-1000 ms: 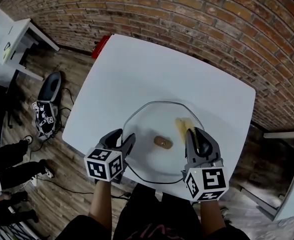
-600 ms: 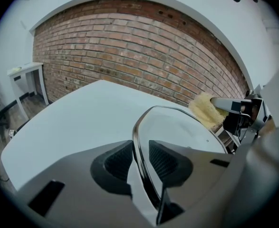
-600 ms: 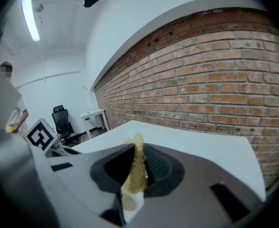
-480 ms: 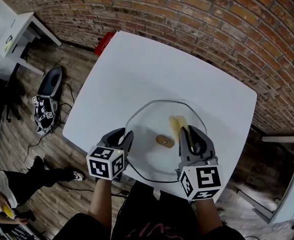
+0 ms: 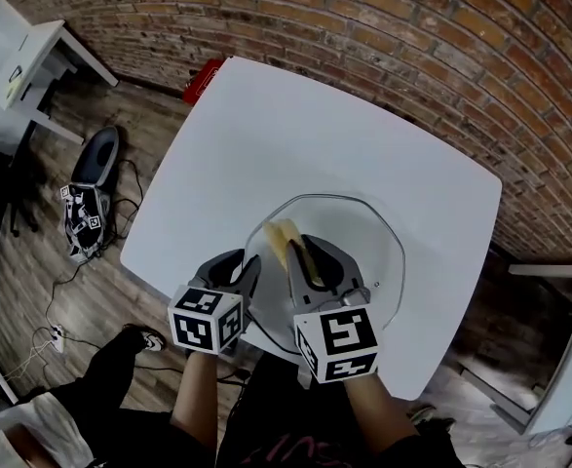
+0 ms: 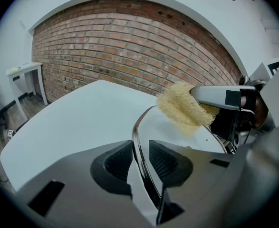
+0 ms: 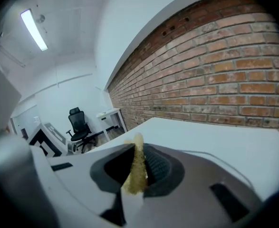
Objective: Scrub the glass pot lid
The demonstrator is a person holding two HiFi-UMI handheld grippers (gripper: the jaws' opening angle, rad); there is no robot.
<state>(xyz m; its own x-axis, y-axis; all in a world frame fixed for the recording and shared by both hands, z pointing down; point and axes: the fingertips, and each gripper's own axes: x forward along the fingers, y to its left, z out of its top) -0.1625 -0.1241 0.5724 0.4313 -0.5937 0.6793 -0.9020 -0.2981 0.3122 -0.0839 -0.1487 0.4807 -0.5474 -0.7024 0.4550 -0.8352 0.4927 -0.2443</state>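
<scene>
My left gripper: jaws just closed onto glass lid rim. Right gripper: jaws clamping scrub pad. Scrubbing underway, I judge; unfinished.

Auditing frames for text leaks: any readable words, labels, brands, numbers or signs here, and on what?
No readable words, brands or numbers in any view.
Left cube, right cube: black-and-white square code patterns only, no letters.
Gear on the floor: similar patterns, too small to read.
Red thing at the far edge of the table: no print can be made out.
</scene>
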